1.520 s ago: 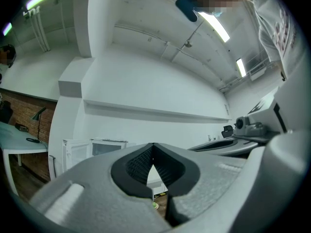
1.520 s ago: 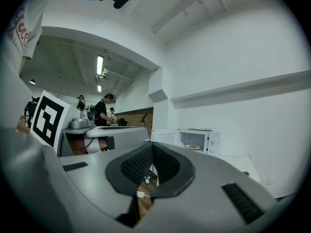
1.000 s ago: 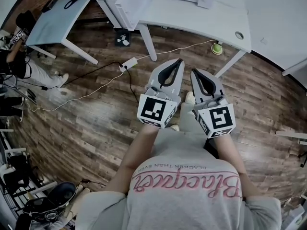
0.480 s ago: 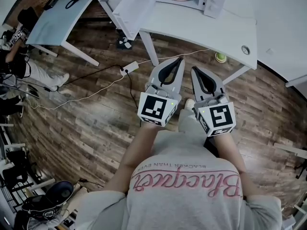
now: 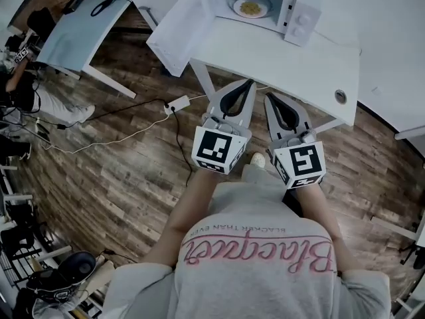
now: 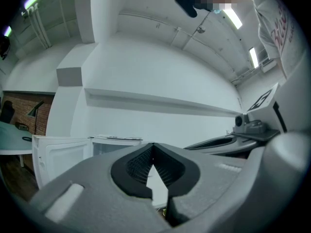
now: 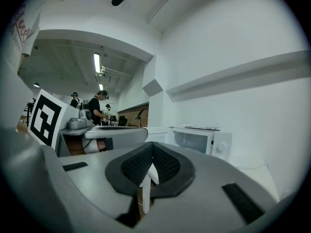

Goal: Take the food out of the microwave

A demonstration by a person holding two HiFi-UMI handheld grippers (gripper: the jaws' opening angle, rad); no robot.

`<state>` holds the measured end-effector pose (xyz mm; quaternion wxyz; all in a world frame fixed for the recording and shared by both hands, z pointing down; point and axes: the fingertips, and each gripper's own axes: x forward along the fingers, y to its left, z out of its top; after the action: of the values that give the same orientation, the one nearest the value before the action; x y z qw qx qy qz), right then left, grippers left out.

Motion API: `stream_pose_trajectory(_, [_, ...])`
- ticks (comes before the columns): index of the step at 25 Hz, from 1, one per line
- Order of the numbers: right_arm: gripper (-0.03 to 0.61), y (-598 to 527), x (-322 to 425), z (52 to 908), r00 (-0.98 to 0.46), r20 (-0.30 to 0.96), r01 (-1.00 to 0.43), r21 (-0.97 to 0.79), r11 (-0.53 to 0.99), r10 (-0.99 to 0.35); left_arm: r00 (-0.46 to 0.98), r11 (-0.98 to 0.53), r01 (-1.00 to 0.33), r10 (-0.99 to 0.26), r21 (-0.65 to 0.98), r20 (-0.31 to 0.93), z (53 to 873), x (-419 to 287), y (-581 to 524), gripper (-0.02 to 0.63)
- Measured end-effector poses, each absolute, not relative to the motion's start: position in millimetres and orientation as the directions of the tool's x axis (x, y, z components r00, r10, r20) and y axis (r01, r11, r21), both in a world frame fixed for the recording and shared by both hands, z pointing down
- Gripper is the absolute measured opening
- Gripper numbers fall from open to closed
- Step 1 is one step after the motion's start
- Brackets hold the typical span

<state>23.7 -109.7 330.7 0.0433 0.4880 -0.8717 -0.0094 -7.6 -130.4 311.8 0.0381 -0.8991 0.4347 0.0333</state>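
Both grippers are clenched with nothing between their jaws: the left gripper (image 5: 248, 85) and, just beside it, the right gripper (image 5: 268, 100) point level toward the white table (image 5: 285, 62). On that table the door (image 5: 178, 28) stands open at the left of the microwave (image 5: 297, 25), and the plate of food (image 5: 251, 7) sits inside.

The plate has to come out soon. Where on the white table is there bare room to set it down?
The table is bare in front of the microwave, between its open door and the cable hole. Only the back, where the microwave stands, is taken.
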Motion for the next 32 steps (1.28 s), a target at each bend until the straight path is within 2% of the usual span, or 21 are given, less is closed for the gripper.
stream_pose_trajectory(17, [0.011,-220.2,75.3,340.6,-0.552,0.089,-0.83,0.035,0.556,-0.829,0.586,-0.587,-0.81,-0.809,-0.002,-0.052,327.5,40.8,-240.2,0.003])
stream_pose_trajectory(23, [0.011,-238.6,73.7,339.3,-0.565,0.049,-0.823,0.029,0.567,-0.823,0.571,-0.572,-0.82,-0.82,0.022,-0.032,339.4,35.9,-259.6,0.003])
stream_pose_trajectory(32, [0.011,-288.1,70.7,351.1,-0.545,0.094,-0.835,0.027,0.55,-0.833,0.578,-0.576,-0.809,-0.816,0.117,-0.019,353.2,24.9,-318.4,0.003])
